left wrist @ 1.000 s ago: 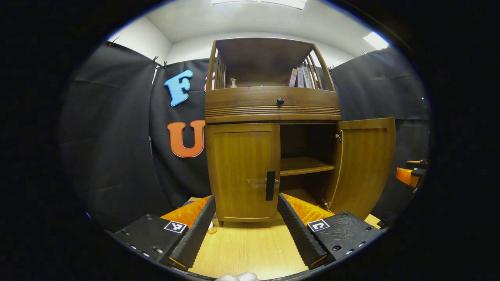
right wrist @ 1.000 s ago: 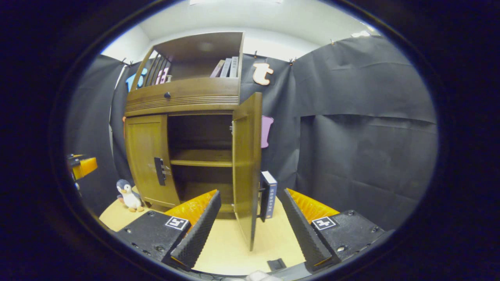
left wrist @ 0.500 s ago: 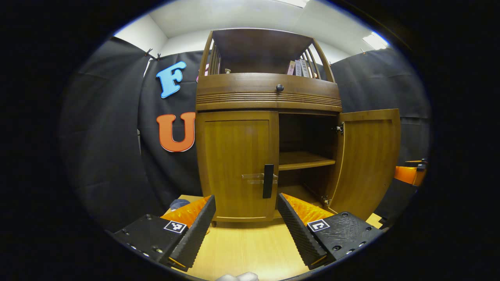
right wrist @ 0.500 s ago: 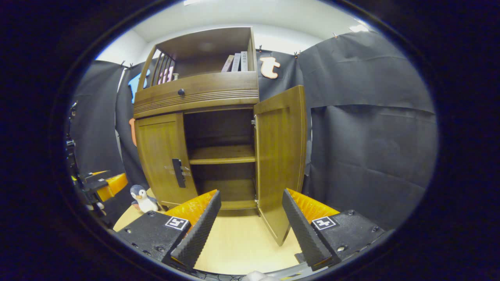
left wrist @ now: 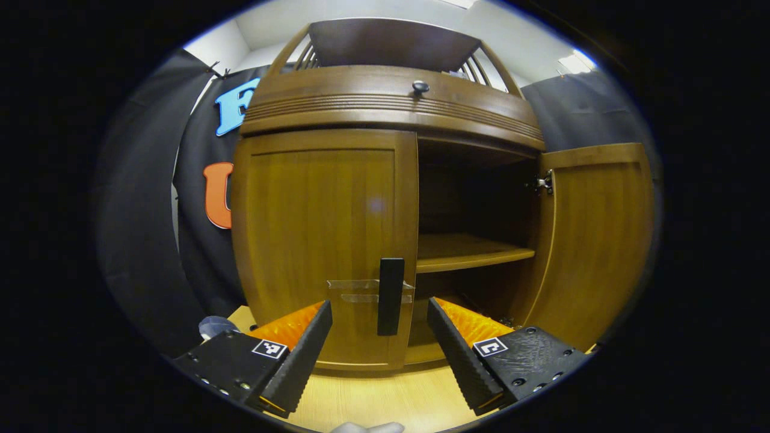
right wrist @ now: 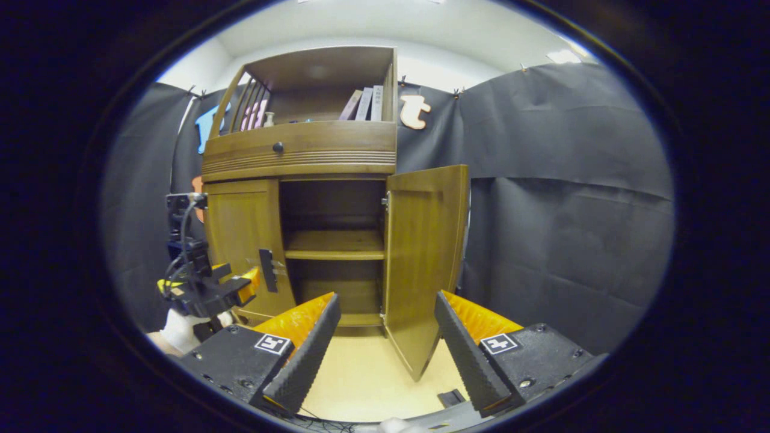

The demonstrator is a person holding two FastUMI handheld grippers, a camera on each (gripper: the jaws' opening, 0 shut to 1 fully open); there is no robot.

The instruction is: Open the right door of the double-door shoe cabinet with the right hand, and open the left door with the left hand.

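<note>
Now I see the shoe cabinet [left wrist: 385,108] on the surface [right wrist: 361,379]. Its right door [left wrist: 595,240] stands open, its left door [left wrist: 325,240] closed. My left gripper [left wrist: 379,343] is wide at the handle [left wrist: 390,296]; my right gripper [right wrist: 385,343] is wide, holding nothing.

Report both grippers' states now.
Left gripper: jaws open, holding nothing, facing the left door handle.
Right gripper: jaws open, holding nothing.

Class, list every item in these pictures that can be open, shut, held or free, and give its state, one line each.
right door: swung open
left door: closed
handle: not gripped
drawer: closed
left gripper: open, close in front of the handle
right gripper: open, holding nothing
</note>
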